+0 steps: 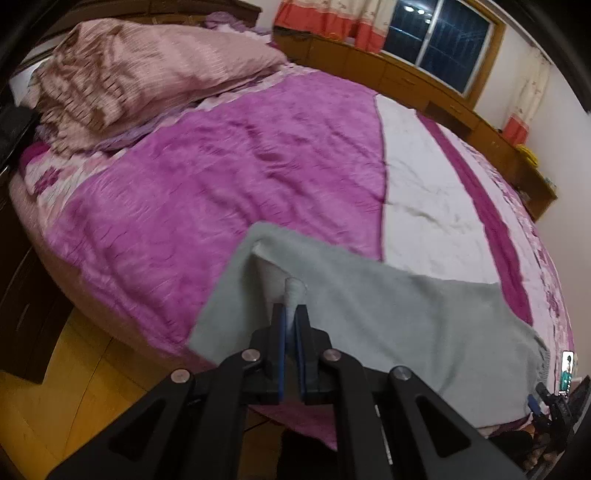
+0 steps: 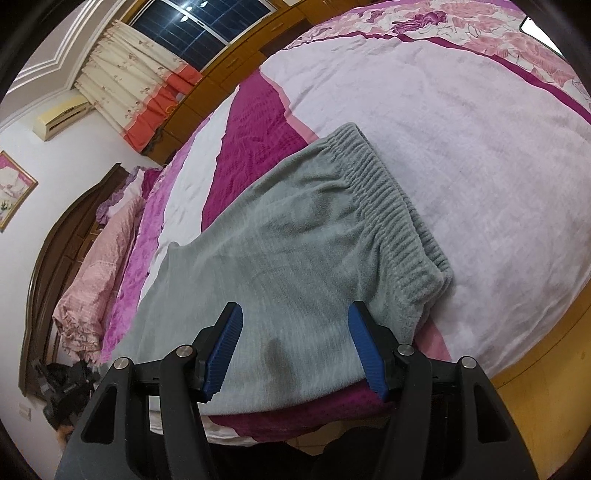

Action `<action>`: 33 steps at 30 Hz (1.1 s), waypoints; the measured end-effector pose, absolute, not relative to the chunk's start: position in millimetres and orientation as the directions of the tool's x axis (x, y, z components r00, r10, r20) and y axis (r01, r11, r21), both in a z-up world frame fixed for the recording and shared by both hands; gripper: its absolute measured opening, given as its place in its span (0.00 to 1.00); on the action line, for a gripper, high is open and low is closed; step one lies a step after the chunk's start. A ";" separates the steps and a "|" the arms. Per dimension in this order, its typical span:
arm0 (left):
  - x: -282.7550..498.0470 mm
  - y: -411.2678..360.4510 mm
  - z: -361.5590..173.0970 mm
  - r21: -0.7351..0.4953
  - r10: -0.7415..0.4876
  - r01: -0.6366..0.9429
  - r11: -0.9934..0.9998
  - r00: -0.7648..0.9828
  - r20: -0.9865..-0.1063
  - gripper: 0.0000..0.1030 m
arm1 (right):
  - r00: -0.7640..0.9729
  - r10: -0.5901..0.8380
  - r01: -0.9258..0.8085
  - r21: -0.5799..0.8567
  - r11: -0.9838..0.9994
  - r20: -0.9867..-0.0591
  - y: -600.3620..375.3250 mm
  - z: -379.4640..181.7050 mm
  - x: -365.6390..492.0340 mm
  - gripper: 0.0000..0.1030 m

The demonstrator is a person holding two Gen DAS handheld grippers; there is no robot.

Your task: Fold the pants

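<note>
Item: grey fleece pants (image 2: 295, 236), lying on the bed (image 2: 461, 155) near its front edge, over a magenta, pink and white bedspread (image 1: 229, 177). Elastic ribbed waistband (image 2: 391, 206) lay flat at the right end in the right wrist view, resting on the pale part of the spread. The leg end was lifted clear of the bed in the left wrist view, the cloth hanging in a grey sheet with a paler inside face showing at the fold.

Left claw (image 1: 291, 314): pressed together on a bunched pinch of the pants' leg fabric, a small tuft standing out beyond the blue pads (image 1: 282, 332). Picture slightly blurred.

Right claw (image 2: 295, 317): spread, blue ribbed pads (image 2: 225, 347) apart, poised over the seat area of the pants just short of the waistband; whether the tips touched the cloth cannot be told. Nothing gripped between them.

Surroundings: pink striped quilt (image 1: 147, 66) heaped at the head of the bed; dark wooden headboard (image 2: 70, 221); window (image 1: 439, 40) with cream and orange curtains (image 1: 332, 18); wooden cabinets (image 1: 406, 74) along the wall; air conditioner (image 2: 61, 116); framed picture (image 2: 11, 188); yellow wooden floor (image 1: 74, 369).
</note>
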State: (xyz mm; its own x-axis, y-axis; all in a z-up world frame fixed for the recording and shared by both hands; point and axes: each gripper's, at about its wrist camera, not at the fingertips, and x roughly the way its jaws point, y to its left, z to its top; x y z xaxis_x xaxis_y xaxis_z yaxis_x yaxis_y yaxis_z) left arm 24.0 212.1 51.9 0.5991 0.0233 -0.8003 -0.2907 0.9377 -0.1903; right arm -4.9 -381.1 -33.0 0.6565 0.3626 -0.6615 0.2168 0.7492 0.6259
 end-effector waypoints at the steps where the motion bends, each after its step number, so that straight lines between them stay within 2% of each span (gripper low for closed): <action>1: 22.0 216.5 47.1 -0.187 0.029 -0.302 0.935 0.590 -0.807 0.05 | 0.656 0.361 0.217 0.624 0.751 -0.663 -381.2 -32.6 -5.9 0.52; 7: 17.5 230.0 23.9 -0.188 0.029 -0.326 0.926 0.560 -0.828 0.05 | 0.653 0.352 0.220 0.612 0.759 -0.671 -378.9 -32.0 -4.4 0.52; 13: 16.0 227.9 6.9 -0.108 0.080 -0.318 0.942 0.526 -0.846 0.06 | 0.650 0.346 0.219 0.603 0.767 -0.676 -376.7 -31.6 -3.3 0.52; 20: 14.0 235.7 12.2 -0.197 0.002 -0.296 0.935 0.556 -0.831 0.07 | 0.643 0.334 0.223 0.585 0.780 -0.689 -374.7 -30.0 -1.9 0.52; 22: 13.5 236.2 14.6 -0.206 -0.005 -0.294 0.933 0.563 -0.826 0.07 | 0.617 0.288 0.207 0.504 0.838 -0.732 -362.4 -20.7 1.9 0.52; 24: 12.5 237.5 15.6 -0.213 -0.007 -0.295 0.931 0.571 -0.821 0.07 | 0.583 0.263 0.121 0.402 0.907 -0.769 -335.7 -6.0 10.2 0.52; 30: 15.0 245.3 6.4 -0.290 -0.050 -0.332 0.898 0.578 -0.815 0.07 | 0.523 0.365 -0.175 0.322 0.931 -0.770 -239.9 27.4 39.0 0.52; 33: 17.7 246.2 5.6 -0.320 -0.080 -0.315 0.894 0.590 -0.803 0.06 | 0.496 0.408 -0.265 0.314 0.912 -0.767 -195.9 32.6 47.1 0.52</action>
State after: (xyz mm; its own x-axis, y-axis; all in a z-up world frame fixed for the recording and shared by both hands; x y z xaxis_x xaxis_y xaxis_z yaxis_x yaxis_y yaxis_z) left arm 17.7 246.2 5.6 0.5904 -0.0797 -0.8032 -0.3147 0.8936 -0.3200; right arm 47.1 -195.9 32.6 0.4956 0.4080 -0.7667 -0.2645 0.9118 0.3142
